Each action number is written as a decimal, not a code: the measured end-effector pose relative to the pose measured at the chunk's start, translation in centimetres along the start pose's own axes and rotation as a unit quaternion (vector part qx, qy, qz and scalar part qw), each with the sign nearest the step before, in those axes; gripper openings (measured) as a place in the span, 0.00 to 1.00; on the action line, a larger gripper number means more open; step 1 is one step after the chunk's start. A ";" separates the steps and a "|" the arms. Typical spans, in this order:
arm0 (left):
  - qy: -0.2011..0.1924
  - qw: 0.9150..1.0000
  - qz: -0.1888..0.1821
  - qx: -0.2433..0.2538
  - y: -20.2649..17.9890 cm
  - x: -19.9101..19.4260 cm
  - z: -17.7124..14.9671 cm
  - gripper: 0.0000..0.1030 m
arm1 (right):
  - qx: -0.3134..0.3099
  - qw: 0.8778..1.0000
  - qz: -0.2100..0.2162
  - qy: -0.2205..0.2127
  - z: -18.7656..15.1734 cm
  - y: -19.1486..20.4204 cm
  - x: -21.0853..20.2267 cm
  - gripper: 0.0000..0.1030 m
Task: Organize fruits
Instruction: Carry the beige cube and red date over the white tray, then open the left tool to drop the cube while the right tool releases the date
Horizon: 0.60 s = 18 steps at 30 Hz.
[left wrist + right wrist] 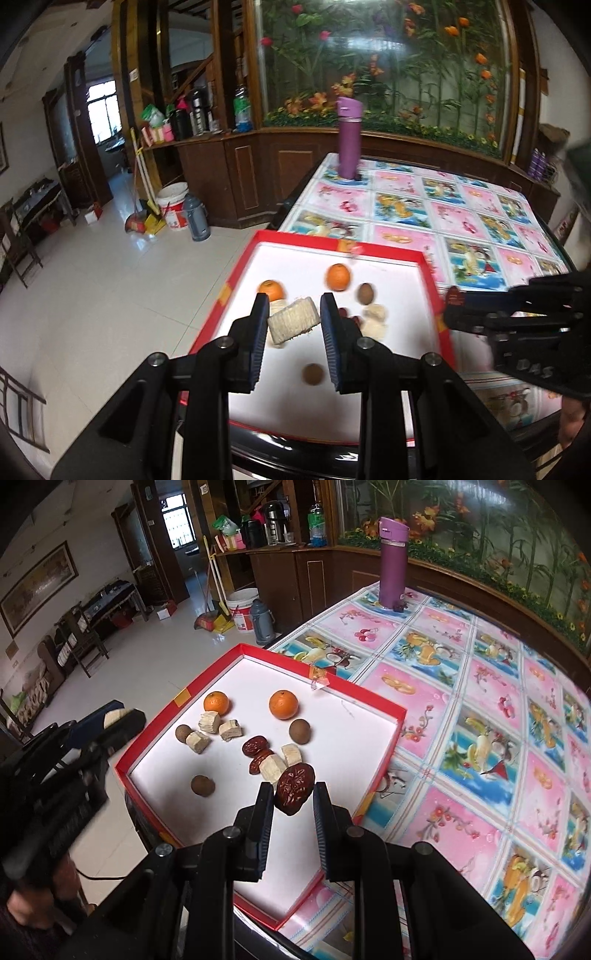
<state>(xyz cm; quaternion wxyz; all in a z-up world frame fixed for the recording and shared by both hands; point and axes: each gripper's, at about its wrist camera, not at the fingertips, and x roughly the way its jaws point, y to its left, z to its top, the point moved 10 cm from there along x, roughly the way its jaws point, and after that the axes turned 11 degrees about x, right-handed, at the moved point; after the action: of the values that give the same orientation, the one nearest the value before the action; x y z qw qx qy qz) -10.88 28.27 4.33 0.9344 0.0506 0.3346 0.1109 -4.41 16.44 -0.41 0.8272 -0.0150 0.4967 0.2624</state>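
The left claw (294, 310) is clenched on a pale cut chunk (293, 320), held above the red-rimmed tray (384, 738) at the table's (480, 701) near left corner. The right claw (293, 794) grips a wrinkled red date (293, 788) over the tray's near right part, near two oranges (283, 704).

Red-rimmed white tray (373, 701); orange mandarins (283, 704); dark-red date (293, 788); purple bottle (393, 563); pink-blue fruit-print tablecloth (480, 709).
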 end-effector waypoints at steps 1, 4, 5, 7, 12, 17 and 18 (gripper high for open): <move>0.000 1.000 0.003 -0.004 0.9 0.2 -0.4 0.29 | 0.001 1.000 0.003 -0.004 -0.1 0.0 0.2 0.19; 0.011 1.000 0.015 -0.006 2.5 1.0 -1.7 0.29 | 0.001 1.000 0.008 0.000 -0.9 0.2 1.1 0.19; 0.017 1.000 0.015 -0.010 3.0 1.4 -2.3 0.29 | 0.003 1.000 0.012 0.007 -1.2 0.4 1.6 0.19; 0.029 0.999 0.010 -0.011 3.4 2.1 -3.3 0.29 | 0.003 1.000 0.018 0.020 -1.6 0.9 2.6 0.19; 0.049 0.999 -0.003 -0.009 2.9 3.7 -4.5 0.29 | 0.002 0.999 0.034 0.043 -2.3 2.2 4.3 0.19; 0.058 0.998 -0.024 0.002 1.4 4.7 -4.5 0.29 | 0.005 0.998 0.038 0.055 -3.0 2.3 5.6 0.19; 0.061 0.998 -0.033 0.005 0.7 4.9 -4.5 0.29 | 0.008 0.998 0.037 0.056 -3.1 2.1 5.8 0.19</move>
<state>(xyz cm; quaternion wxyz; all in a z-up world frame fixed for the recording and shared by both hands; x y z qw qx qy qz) -10.25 30.24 -2.03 0.9153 0.0372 0.3927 0.0815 -5.76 19.78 -6.30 0.7879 -0.0046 0.5445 0.2877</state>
